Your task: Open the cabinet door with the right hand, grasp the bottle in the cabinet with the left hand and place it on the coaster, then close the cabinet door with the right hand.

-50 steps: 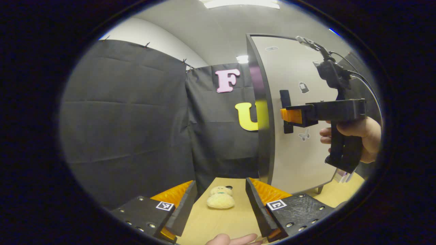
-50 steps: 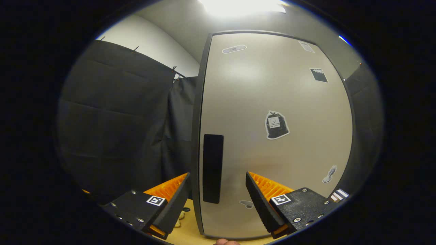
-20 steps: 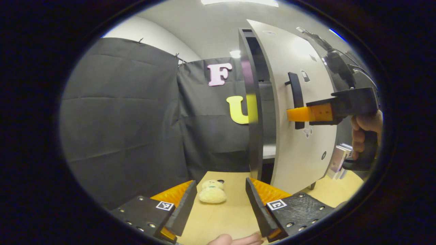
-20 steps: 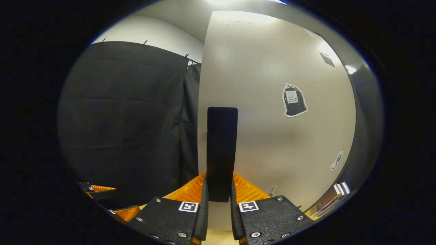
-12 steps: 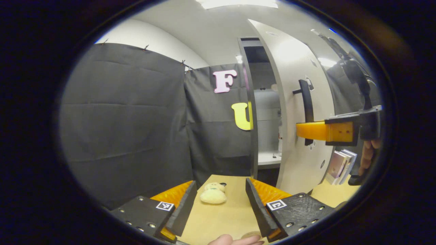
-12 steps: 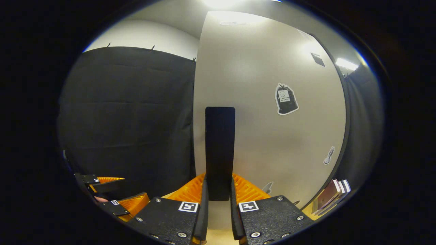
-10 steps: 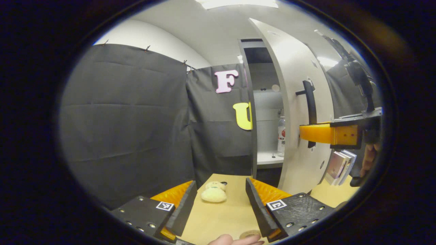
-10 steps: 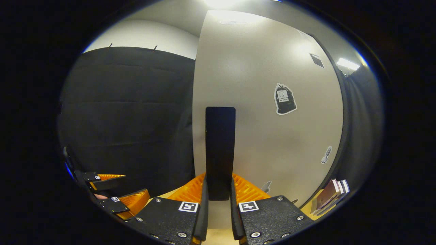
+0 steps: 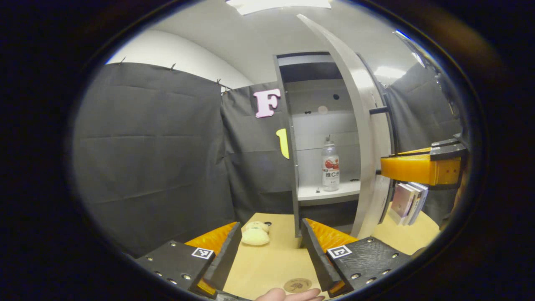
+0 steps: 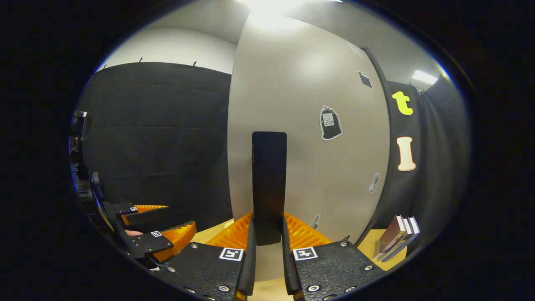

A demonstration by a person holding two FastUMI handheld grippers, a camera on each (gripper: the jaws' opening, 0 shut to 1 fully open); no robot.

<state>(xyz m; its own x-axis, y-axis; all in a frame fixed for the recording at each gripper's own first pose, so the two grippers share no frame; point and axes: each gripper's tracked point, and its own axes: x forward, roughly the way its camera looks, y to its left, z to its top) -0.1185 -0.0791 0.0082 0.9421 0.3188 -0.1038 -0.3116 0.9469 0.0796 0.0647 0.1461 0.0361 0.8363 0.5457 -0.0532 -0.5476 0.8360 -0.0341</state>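
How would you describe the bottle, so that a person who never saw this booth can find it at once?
Look at the tall pale cabinet standing on the wooden table, its door swung open. Inside, on the white shelf, stands the bottle. It is clear plastic, upright, with a red and white label, and nothing else of its size stands on that shelf.

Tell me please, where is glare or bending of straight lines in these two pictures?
Left gripper view: the cabinet door edge curves strongly from fisheye distortion, while the bottle stays sharp. Right gripper view: ceiling light glare washes out the door's top; the handle looks straight.
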